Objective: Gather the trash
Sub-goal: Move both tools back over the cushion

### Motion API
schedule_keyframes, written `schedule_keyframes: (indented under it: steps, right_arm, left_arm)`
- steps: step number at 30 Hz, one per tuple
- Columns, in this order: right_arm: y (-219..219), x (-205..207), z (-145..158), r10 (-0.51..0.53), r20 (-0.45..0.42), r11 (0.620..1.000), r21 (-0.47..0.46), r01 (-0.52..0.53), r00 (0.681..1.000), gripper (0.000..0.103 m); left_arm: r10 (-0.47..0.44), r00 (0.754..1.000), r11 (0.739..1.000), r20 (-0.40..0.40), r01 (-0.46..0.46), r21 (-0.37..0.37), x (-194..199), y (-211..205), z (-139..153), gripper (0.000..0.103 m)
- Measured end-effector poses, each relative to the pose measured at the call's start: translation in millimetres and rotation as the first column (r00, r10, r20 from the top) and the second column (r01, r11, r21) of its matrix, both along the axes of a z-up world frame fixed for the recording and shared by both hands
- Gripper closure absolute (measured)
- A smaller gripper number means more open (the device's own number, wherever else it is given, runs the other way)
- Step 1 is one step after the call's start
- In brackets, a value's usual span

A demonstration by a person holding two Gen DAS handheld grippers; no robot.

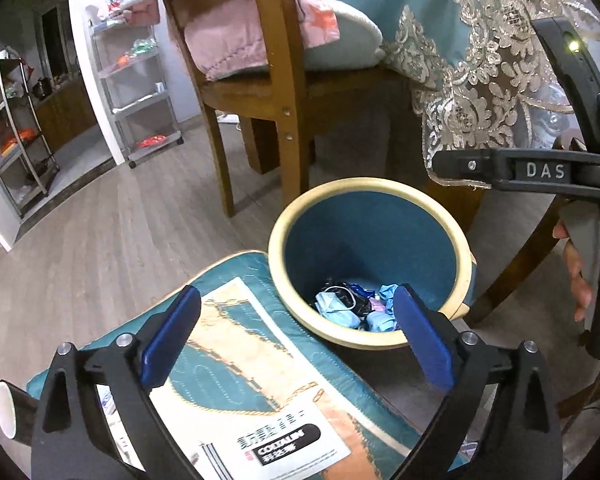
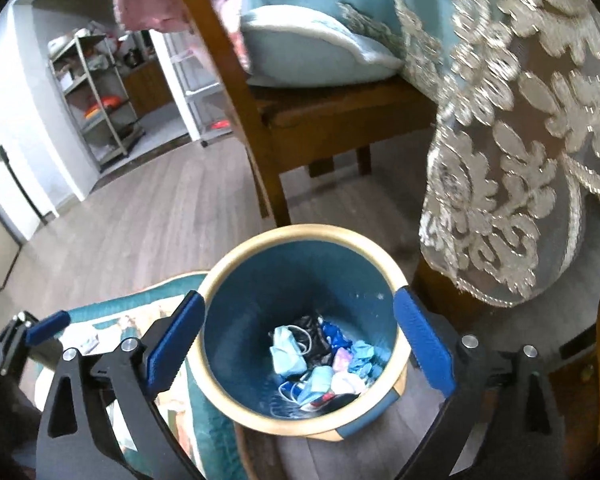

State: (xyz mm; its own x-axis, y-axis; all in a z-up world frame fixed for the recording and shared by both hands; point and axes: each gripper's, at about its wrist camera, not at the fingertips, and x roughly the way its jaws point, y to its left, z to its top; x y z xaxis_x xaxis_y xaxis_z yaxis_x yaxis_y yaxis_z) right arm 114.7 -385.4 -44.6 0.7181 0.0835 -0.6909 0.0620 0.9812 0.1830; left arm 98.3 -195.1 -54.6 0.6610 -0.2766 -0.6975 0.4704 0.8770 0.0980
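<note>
Grey plank floor (image 1: 112,232) under a wooden chair (image 1: 276,92). From my left wrist, the left gripper (image 1: 296,336) has its fingers spread, empty, above a teal cushion (image 1: 228,364) beside the blue wastebasket (image 1: 380,236) holding crumpled trash (image 1: 352,304). From my right wrist, the right gripper (image 2: 300,344) is spread wide and empty over the wastebasket (image 2: 300,264); the trash (image 2: 320,364) lies at its bottom.

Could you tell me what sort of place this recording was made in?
Probably a home dining area: a wooden chair beside a lace-trimmed tablecloth, a blue waste bin on wood-look flooring, and metal storage shelves behind.
</note>
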Motion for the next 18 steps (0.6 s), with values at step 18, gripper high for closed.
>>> schedule_keyframes:
  steps: [18]
  right_arm:
    - [82.5,-3.2,12.6,0.164,0.022,0.985,-0.063,-0.162,0.986,0.007]
  left_arm:
    - [0.102,0.994,0.995,0.042,-0.102,0.007,-34.6,91.7,33.5,0.006]
